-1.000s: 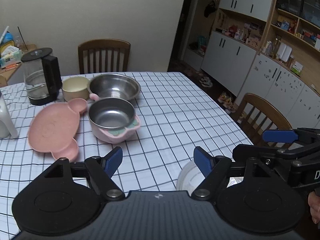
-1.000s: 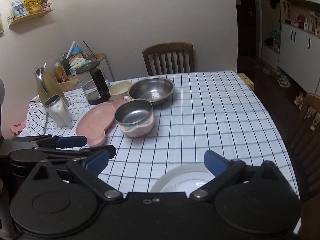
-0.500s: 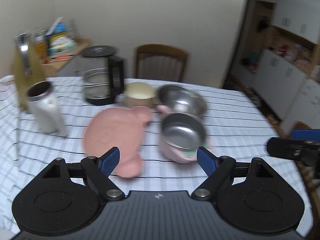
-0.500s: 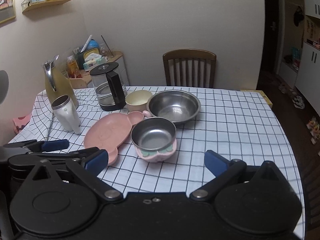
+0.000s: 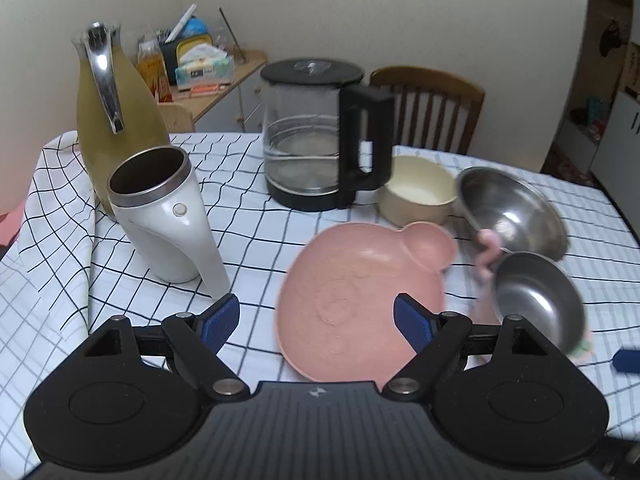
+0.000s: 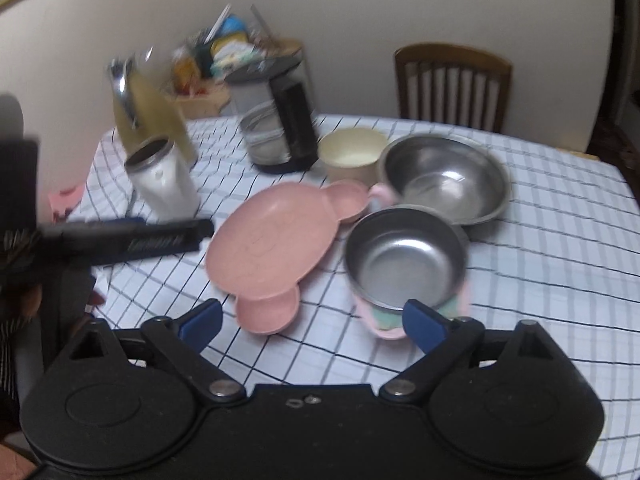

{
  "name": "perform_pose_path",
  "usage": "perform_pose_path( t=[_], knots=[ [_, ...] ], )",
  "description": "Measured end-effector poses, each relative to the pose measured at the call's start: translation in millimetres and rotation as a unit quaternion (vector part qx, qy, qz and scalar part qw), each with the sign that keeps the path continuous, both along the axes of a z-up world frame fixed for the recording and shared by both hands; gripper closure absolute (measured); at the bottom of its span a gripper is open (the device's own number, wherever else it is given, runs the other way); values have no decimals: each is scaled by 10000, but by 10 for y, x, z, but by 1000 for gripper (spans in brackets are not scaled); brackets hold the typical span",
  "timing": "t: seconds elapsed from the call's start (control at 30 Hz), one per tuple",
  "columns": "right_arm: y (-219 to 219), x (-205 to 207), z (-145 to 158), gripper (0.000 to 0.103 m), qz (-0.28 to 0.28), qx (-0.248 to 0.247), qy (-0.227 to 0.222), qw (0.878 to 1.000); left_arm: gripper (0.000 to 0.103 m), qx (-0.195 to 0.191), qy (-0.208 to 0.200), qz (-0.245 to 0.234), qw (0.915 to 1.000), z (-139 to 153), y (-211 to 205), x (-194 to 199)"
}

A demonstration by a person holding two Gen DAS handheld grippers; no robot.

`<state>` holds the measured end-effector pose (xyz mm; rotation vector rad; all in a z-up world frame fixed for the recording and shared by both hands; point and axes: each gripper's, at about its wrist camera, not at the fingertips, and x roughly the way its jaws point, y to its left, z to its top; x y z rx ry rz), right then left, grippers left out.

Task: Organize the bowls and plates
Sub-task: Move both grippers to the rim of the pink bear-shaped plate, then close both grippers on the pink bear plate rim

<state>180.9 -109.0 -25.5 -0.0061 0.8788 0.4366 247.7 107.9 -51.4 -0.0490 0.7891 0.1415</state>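
Observation:
A pink bear-shaped plate [image 5: 352, 292] [image 6: 276, 240] lies on the checked tablecloth. To its right a small steel bowl [image 5: 536, 300] [image 6: 404, 256] sits in a pink holder. Behind them stand a large steel bowl [image 5: 512, 208] [image 6: 444, 176] and a cream bowl [image 5: 416, 192] [image 6: 352, 152]. My left gripper [image 5: 316, 322] is open and empty, just short of the pink plate's near edge. My right gripper [image 6: 312, 322] is open and empty, in front of the plate's ear and the small steel bowl.
A glass kettle [image 5: 320, 136], a white steel-lined mug [image 5: 164, 216] and a yellow jug [image 5: 116, 112] stand at the back left. A wooden chair [image 6: 452, 84] is behind the table. The left gripper's body [image 6: 128, 240] shows left of the plate in the right wrist view.
Both grippers have moved forward and left across the table toward the dishes. The white plate near the front edge has dropped out of view. Both stay open.

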Motion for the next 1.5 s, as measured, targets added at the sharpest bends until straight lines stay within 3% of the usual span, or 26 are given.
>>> perform_pose_path(
  t=[0.27, 0.43, 0.7, 0.93, 1.07, 1.23, 1.5],
  knots=[
    [542, 305, -407, 23, 324, -118, 331, 9989, 19, 321, 355, -140, 9988, -300, 71, 477],
    [753, 462, -613, 28, 469, -268, 485, 9974, 20, 321, 614, -99, 9975, -493, 167, 725],
    [799, 536, -861, 46, 532, -398, 743, 9950, 33, 212, 907, -122, 9956, -688, 290, 968],
    [637, 512, -971, 65, -96, -229, 651, 9976, 48, 176, 1055, -109, 9942, -801, 303, 1100],
    [624, 578, -1041, 75, -167, -217, 707, 9971, 64, 60, 1159, -81, 9932, -861, 316, 1140],
    [598, 614, -1079, 90, -129, -131, 777, 9968, 77, -115, 1171, -29, 9931, -848, 328, 1128],
    [587, 578, -1049, 92, -25, -246, 701, 9972, 85, -119, 1142, 3, 9934, -786, 329, 995]
  ],
)
